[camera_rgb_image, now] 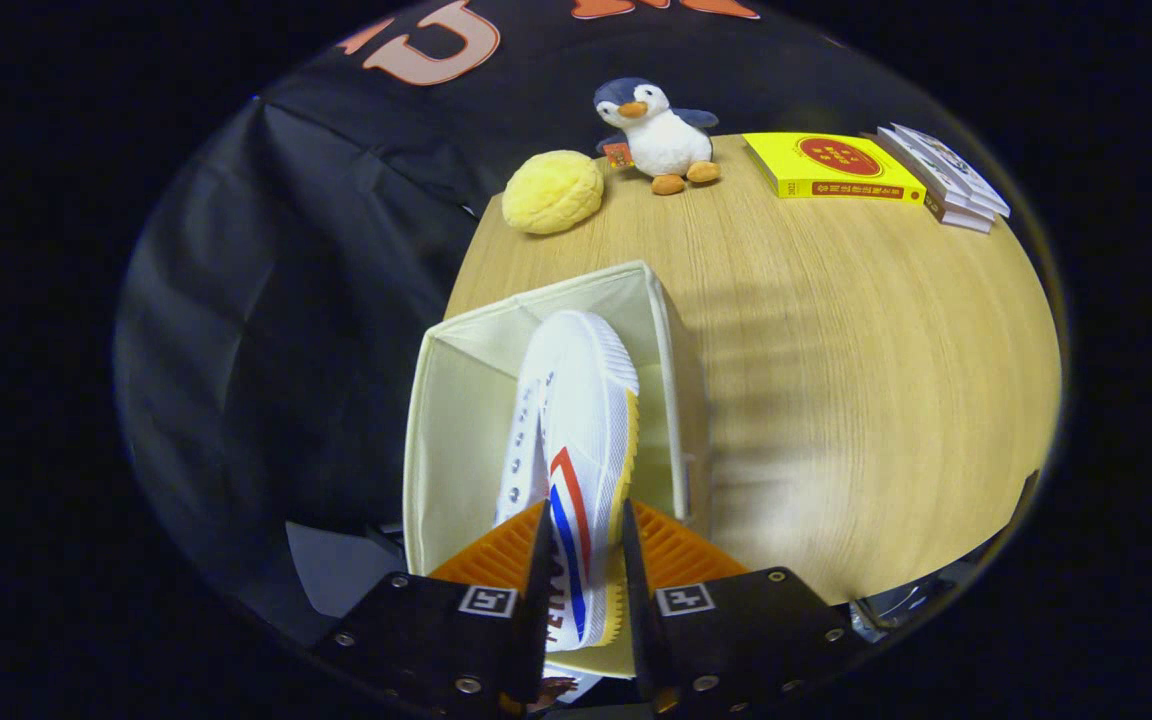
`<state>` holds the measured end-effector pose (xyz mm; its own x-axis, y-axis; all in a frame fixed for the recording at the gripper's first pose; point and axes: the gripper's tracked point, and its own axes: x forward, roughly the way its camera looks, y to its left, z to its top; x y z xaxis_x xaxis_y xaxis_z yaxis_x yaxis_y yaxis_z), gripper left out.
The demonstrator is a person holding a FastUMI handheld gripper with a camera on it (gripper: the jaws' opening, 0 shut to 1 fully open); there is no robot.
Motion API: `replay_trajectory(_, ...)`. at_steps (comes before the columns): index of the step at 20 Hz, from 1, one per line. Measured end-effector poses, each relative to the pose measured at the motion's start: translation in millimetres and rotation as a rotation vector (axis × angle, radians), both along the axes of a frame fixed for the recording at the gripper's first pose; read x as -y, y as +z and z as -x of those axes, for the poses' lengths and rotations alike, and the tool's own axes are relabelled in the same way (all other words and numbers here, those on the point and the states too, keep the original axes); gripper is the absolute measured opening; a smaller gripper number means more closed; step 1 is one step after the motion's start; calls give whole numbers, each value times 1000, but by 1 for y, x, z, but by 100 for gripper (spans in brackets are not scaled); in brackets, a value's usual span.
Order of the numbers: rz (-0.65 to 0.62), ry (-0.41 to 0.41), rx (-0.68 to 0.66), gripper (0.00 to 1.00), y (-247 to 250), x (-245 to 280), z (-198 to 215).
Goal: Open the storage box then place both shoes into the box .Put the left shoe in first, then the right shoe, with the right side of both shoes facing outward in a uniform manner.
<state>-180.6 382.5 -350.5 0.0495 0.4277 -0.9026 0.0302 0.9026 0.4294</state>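
Observation:
A white canvas shoe (pixel 576 420) with red and blue stripes on its side is held on edge, toe pointing away from me. My gripper (pixel 584 545) is shut on the shoe's heel part, one finger on each side. The shoe hangs over and partly inside the open cream fabric storage box (pixel 456 400), which stands at the near left corner of the wooden table (pixel 836 350). The shoe's striped side and yellowish sole edge face right. The bottom of the box is hidden behind the shoe.
At the far side of the table stand a yellow round plush (pixel 553 191), a penguin plush toy (pixel 658 133), a yellow book (pixel 829 165) and a small stack of white books (pixel 946 177). Left of the box the table ends at the black cloth.

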Motion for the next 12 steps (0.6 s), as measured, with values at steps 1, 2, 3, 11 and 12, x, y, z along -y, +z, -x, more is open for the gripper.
replay_trajectory(1, -19, -5, 26, 46, 2, -4, -8)
replay_trajectory(2, -18, 6, 53, 44, 6, -3, -13)
replay_trajectory(3, -6, 26, 75, 45, 12, 0, -15)
replay_trajectory(11, -6, 5, 195, 78, 53, 48, -47)
replay_trajectory(12, -2, -1, 200, 79, 55, 60, -50)
